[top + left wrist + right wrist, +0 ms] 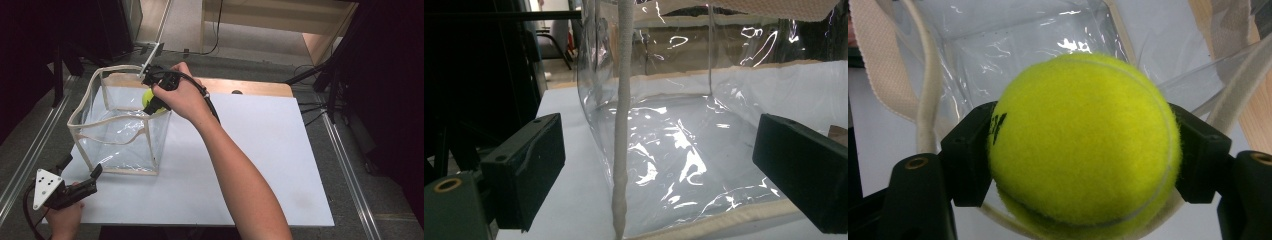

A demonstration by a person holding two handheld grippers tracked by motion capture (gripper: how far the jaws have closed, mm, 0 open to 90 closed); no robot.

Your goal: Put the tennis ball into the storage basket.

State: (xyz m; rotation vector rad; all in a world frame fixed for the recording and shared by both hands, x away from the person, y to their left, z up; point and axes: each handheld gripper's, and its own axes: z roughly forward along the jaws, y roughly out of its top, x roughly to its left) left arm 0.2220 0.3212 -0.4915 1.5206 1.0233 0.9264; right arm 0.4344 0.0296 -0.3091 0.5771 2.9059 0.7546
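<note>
Tennis ball [1083, 142] clamped in right hand-held gripper [1083, 155] over clear bag [120, 125], left hand-held gripper [659, 165] apart

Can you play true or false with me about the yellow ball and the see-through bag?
1. The right gripper is squeezing a yellow tennis ball. True.
2. The ball is lying on the bottom of the bag. False: it is held up at the bag's open top, between the jaws.
3. The bag is see-through with a cream edge. True.
4. The left gripper is holding the bag. False: its jaws stand wide open and nothing is pressed between them.
5. The bag stands on a white board. True.
</note>
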